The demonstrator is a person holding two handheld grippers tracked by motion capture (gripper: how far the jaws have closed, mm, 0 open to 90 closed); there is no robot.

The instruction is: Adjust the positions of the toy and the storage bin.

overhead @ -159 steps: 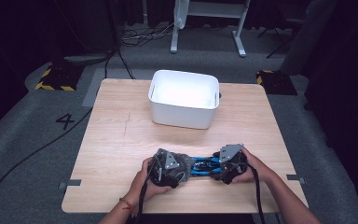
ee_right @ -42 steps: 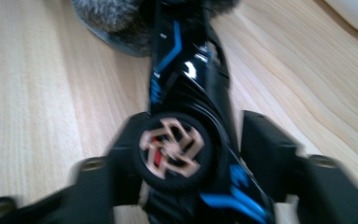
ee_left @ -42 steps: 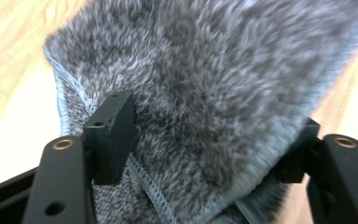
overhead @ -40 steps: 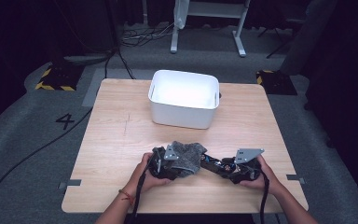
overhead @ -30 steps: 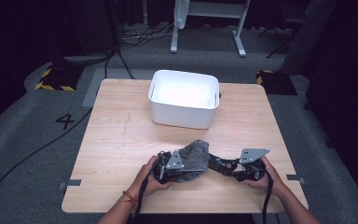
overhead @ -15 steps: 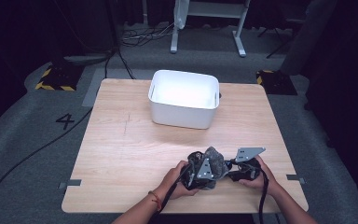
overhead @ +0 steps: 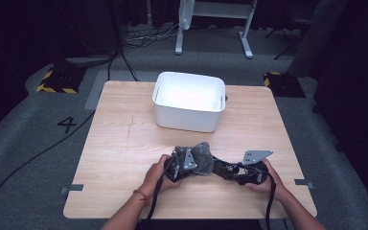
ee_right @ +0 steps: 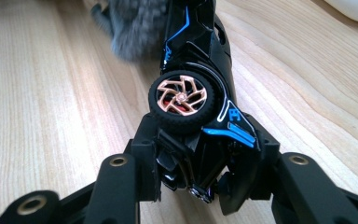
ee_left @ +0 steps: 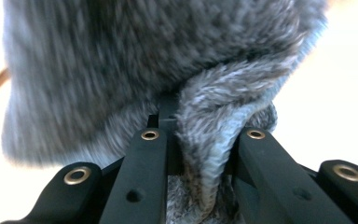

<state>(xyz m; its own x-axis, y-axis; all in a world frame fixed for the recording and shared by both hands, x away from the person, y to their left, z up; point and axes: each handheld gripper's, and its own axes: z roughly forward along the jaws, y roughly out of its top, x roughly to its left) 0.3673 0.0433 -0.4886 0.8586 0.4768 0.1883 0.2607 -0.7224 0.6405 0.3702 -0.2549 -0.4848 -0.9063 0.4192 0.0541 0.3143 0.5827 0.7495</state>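
High view: a person at a wooden table (overhead: 124, 158) holds a gripper in each hand near the front edge, with a white bin (overhead: 189, 100) well behind them. The left gripper (overhead: 191, 165) carries a grey furry cloth (overhead: 202, 154), bunched against one end of a black toy car (overhead: 223, 168), whose other end sits in the right gripper (overhead: 235, 173).

Left gripper view makes the hold plain: a fold of the grey cloth (ee_left: 209, 140) is pinched between the two black jaws, which stand narrow and press on it. Right gripper view gives what the overhead picture cannot: the car (ee_right: 196, 93) is black with blue trim and a copper-coloured wheel (ee_right: 182, 98), tipped on its side, its near end clamped between the jaws, and the cloth (ee_right: 135, 23) touches its far end.

The step in hand looks like wiping the car with the cloth while the other gripper steadies it. The next move probably calls for dragging the cloth along the body toward the wheel, keeping the pinch firm so the fold does not slip, and keeping the car from twisting in the right jaws.
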